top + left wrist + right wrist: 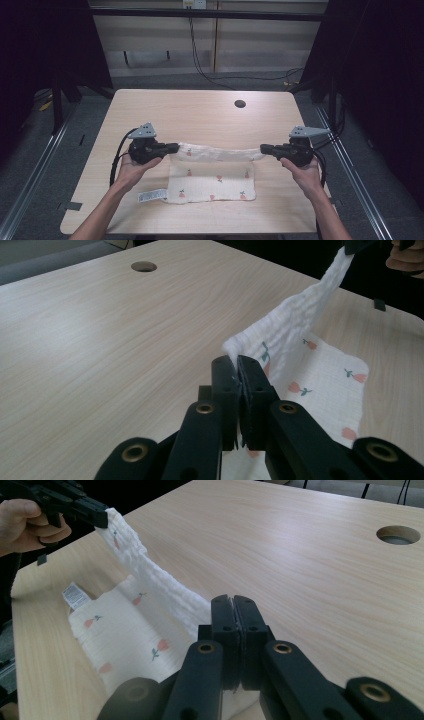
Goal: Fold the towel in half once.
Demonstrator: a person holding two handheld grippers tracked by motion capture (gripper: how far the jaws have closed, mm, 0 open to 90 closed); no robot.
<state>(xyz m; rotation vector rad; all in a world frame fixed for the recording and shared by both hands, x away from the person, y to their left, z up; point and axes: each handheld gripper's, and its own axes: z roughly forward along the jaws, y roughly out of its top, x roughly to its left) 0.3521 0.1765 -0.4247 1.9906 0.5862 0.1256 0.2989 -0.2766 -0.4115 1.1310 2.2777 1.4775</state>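
Note:
A white cloth (212, 180) printed with small red flowers lies on the wooden table, its far edge lifted and stretched between both grippers. My left gripper (176, 147) is shut on the cloth's left corner (235, 347), and the fabric (300, 315) runs up toward the other gripper. My right gripper (262, 148) is shut on the opposite corner; the cloth (150, 575) stretches away from its jaws (233, 602) to the far gripper (97, 516). The near part of the cloth rests flat on the table, with a white label (151, 195) at its left corner.
The table (200, 110) has a round cable hole (240, 104) near its far right. Dark curtains stand at both sides. Cables run along the floor behind the table.

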